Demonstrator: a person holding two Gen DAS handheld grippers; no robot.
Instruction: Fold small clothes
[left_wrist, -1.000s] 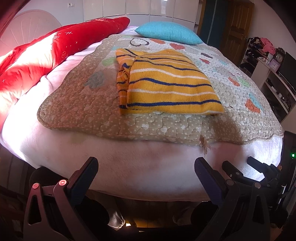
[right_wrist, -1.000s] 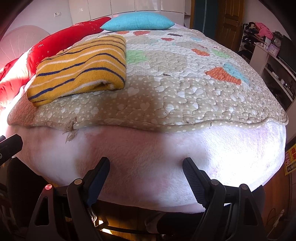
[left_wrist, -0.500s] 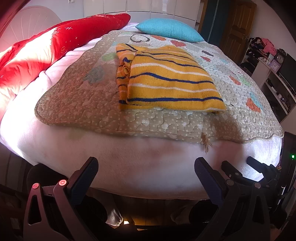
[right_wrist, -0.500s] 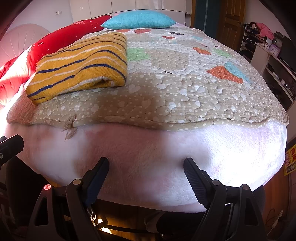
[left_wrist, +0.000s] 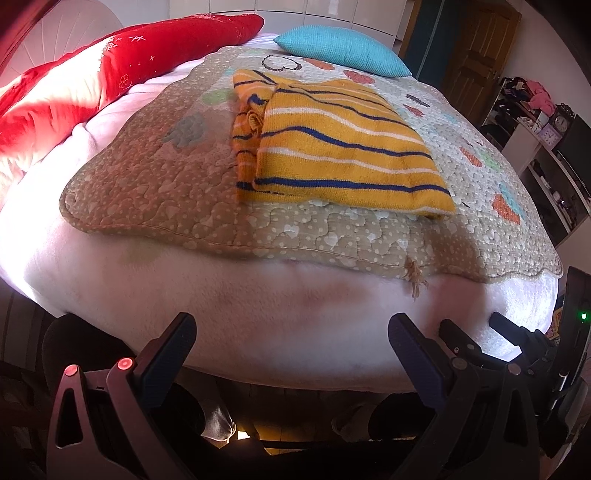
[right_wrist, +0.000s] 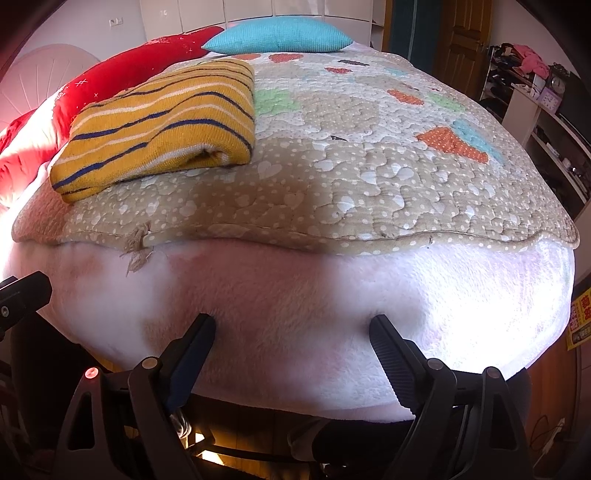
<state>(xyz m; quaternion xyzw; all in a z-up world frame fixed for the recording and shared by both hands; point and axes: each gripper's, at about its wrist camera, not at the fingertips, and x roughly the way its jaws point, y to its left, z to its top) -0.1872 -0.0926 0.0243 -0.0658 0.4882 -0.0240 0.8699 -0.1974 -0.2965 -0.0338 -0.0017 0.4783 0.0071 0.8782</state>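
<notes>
The folded sweater (left_wrist: 340, 147) lies on the quilt (left_wrist: 155, 192) near the bed's front edge. Both grippers hang off that edge – left gripper (left_wrist: 291, 345) wide and empty, right gripper (right_wrist: 291, 341) opening, nothing between.

Quilt (right_wrist: 369, 177) lies clear right of the folded sweater (right_wrist: 162, 122).

Yellow sweater (left_wrist: 343, 147), blue-white stripes; beige dotted quilt (left_wrist: 155, 184); turquoise pillow (left_wrist: 343, 50); red duvet (left_wrist: 122, 70)
</notes>
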